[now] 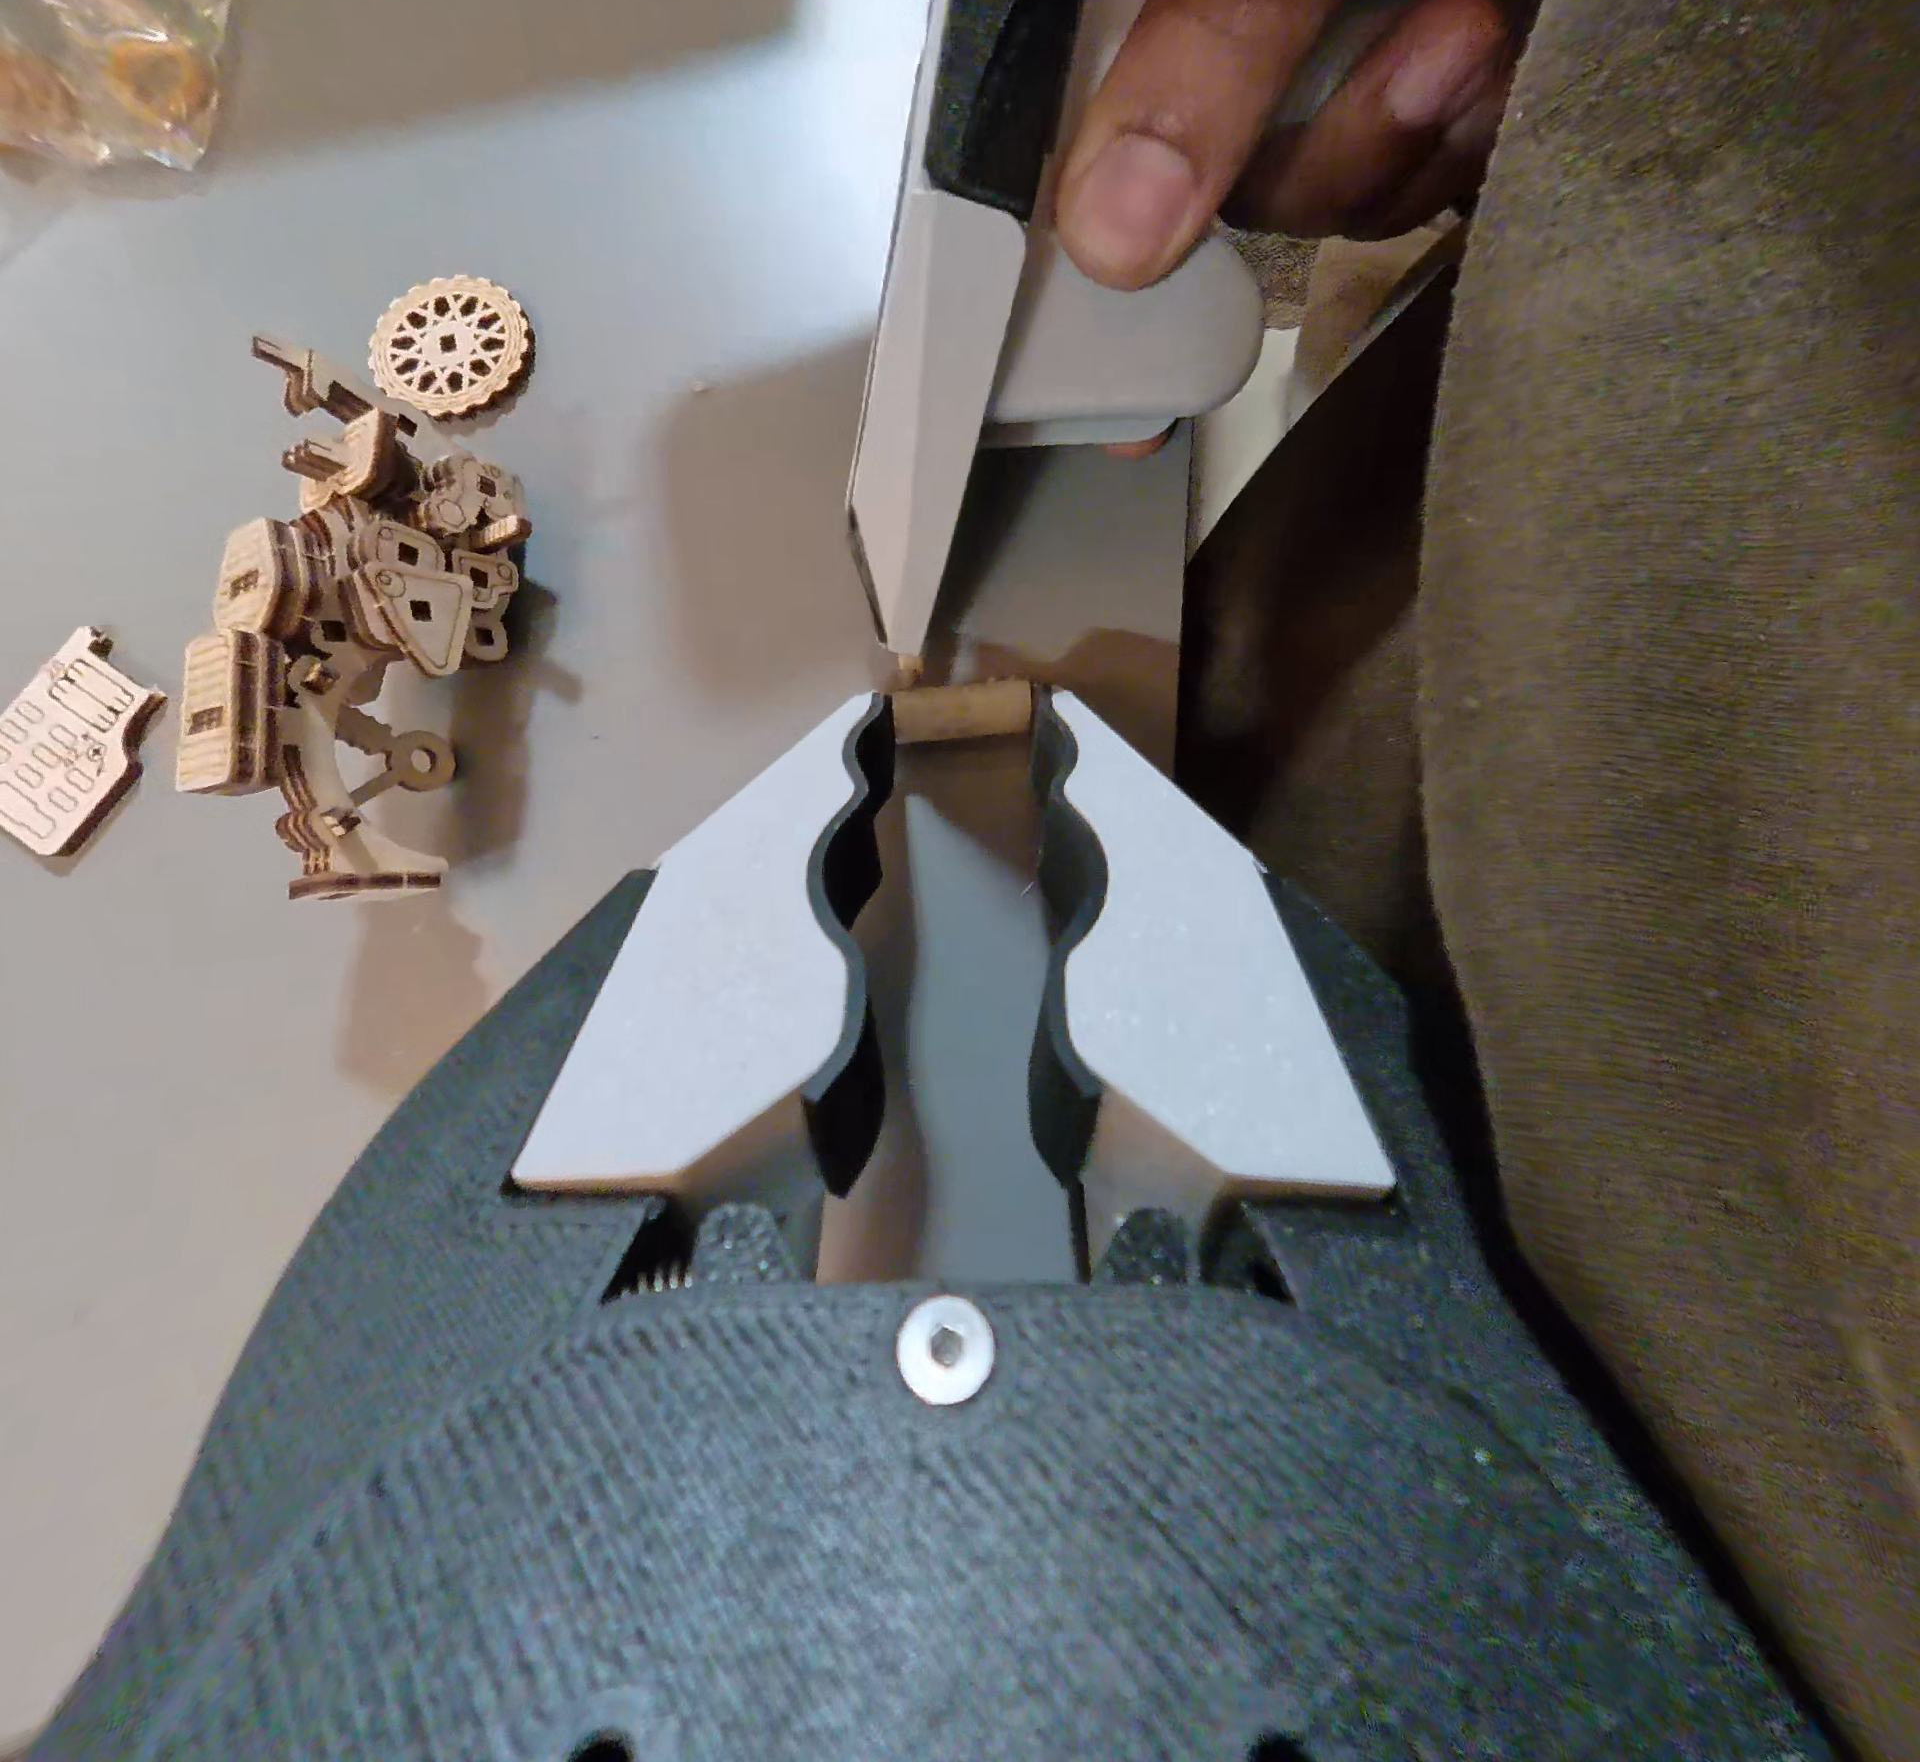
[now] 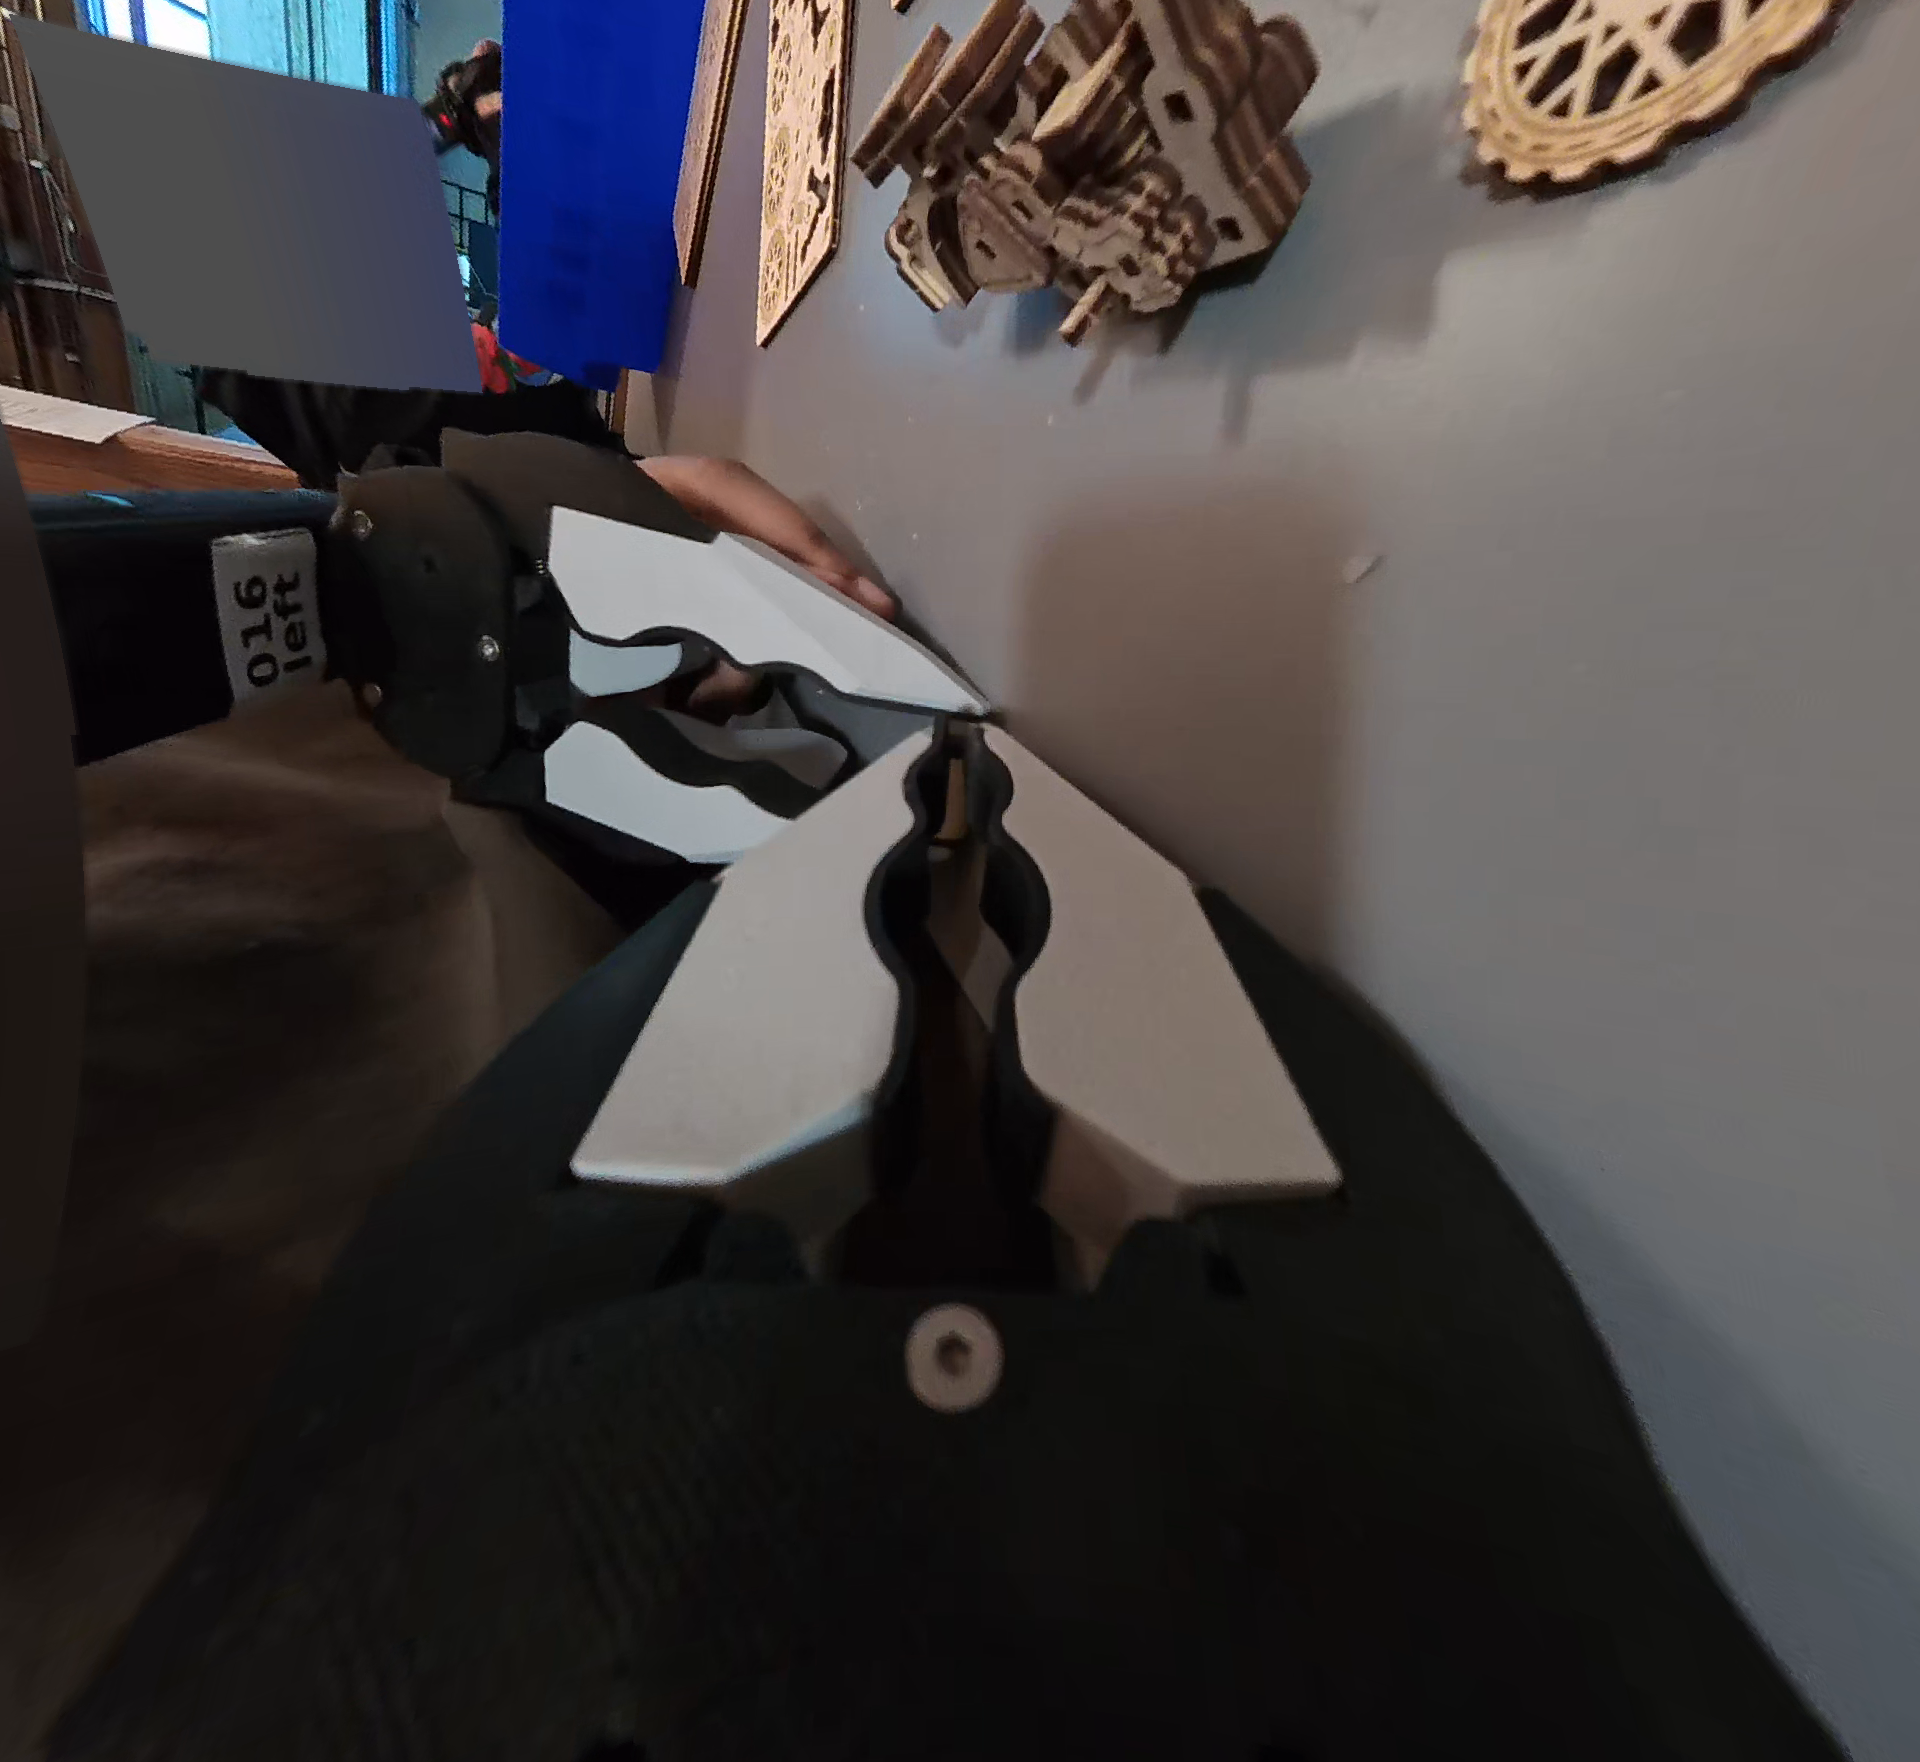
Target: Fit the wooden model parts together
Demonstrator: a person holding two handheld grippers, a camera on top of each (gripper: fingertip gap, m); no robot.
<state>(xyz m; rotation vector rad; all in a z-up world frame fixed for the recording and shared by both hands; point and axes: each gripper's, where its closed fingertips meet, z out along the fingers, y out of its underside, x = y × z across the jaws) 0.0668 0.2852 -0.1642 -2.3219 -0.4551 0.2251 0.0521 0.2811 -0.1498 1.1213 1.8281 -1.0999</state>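
Peg: a short round wooden peg (image 1: 964,713) is held across the tips of the left hand-held gripper (image 1: 961,725), just above the worktop (image 1: 644,185), near its edge.
Long axis: it runs from one finger to the other, so the flat ends touch the pads; it points sideways, across the left wrist view.
Handling: I judge it light and stiff, but smooth and round, so it can roll or slip out. Better to hold it at the middle.
Right hand-held gripper (image 2: 961,777): almost closed on a small pale piece, touching the peg's left end.
Half-built model (image 1: 343,632): well to the left of the peg, on its side.
Wheel (image 1: 452,351): beyond the model, lying flat.
Flat panel (image 1: 68,756): farther left.
Bag of parts (image 1: 104,50): far corner.
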